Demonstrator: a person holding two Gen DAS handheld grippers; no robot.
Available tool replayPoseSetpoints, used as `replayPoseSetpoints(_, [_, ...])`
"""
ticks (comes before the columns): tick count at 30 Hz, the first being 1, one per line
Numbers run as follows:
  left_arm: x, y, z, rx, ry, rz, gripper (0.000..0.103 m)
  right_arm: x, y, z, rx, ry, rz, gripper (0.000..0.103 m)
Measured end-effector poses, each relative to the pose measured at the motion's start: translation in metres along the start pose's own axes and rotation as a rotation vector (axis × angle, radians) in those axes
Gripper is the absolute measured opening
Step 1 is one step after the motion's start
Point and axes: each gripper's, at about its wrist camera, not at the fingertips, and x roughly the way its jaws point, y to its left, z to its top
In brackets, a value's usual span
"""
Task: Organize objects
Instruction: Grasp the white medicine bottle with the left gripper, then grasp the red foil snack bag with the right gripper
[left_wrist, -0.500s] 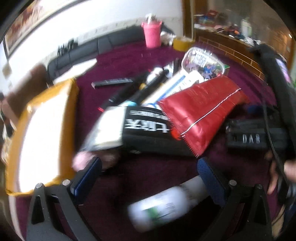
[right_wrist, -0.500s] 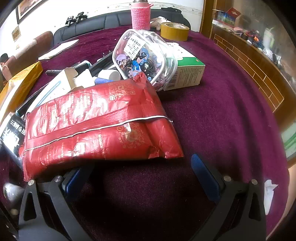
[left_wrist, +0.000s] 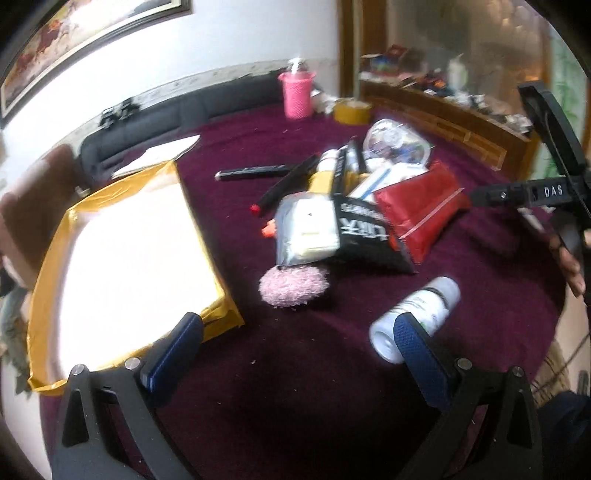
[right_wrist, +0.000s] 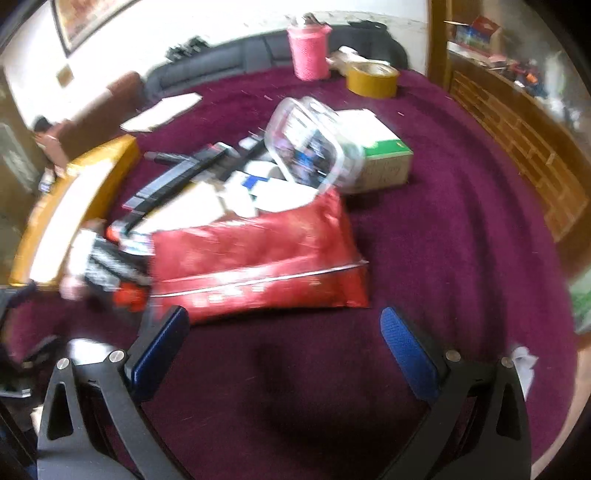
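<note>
Left wrist view: we see our left claw (left_wrist: 295, 339) spread wide with nothing between its blue pads, hovering over the maroon cloth of the desk (left_wrist: 332, 387).
Left claw pads: one pad (left_wrist: 173, 350) overlaps the near corner of the yellow padded envelope (left_wrist: 122, 266); the other sits in front of the white bottle (left_wrist: 421, 314), which lies on its side.
Envelope: flat along the left edge of the desk, well apart from the central pile.
Pile: a pink fuzzy pouf (left_wrist: 293, 286) lies nearest us, touching a silver packet (left_wrist: 306, 232); a black packet with white lettering (left_wrist: 365, 232) leans beside it, and the red foil bag (left_wrist: 421, 210) lies against that.
Behind the pile: a black remote (left_wrist: 251, 172), a clear plastic tub of small items (left_wrist: 399, 142), then a pink cup (left_wrist: 297, 94) and a roll of tan tape (left_wrist: 352, 110) near the far edge.
Right wrist view: our right claw (right_wrist: 284, 343) is also wide open and holds nothing; the red foil bag lies just ahead of its pads.
Right of the tub: a white and green carton (right_wrist: 380, 155) touches it.
Blur: both views are smeared, so we cannot read the labels.
</note>
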Motion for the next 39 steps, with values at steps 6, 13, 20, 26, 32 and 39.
replayPoseSetpoints(6, [-0.016, -0.017, 0.0, 0.131, -0.055, -0.173, 0.097, -0.008, 0.013, -0.002, -0.002, -0.033, 0.108, 0.103])
replayPoseSetpoints(13, [0.008, -0.045, 0.013, 0.28, 0.04, -0.23, 0.069, -0.008, 0.015, -0.006, -0.007, -0.035, 0.142, 0.103])
replayPoseSetpoints(20, [0.047, -0.07, 0.014, 0.386, 0.168, -0.222, 0.057, -0.014, 0.009, -0.002, -0.067, -0.037, 0.12, 0.103])
replayPoseSetpoints(26, [0.054, -0.082, 0.018, 0.389, 0.202, -0.259, 0.03, -0.016, 0.018, 0.015, -0.254, -0.039, 0.079, 0.103])
replayPoseSetpoints(32, [0.049, -0.075, 0.011, 0.265, 0.207, -0.23, 0.03, 0.013, 0.056, 0.04, -0.605, -0.05, 0.063, 0.103])
replayPoseSetpoints(39, [0.045, -0.069, 0.007, 0.209, 0.206, -0.222, 0.03, 0.08, 0.051, 0.06, -0.575, 0.13, 0.17, 0.103])
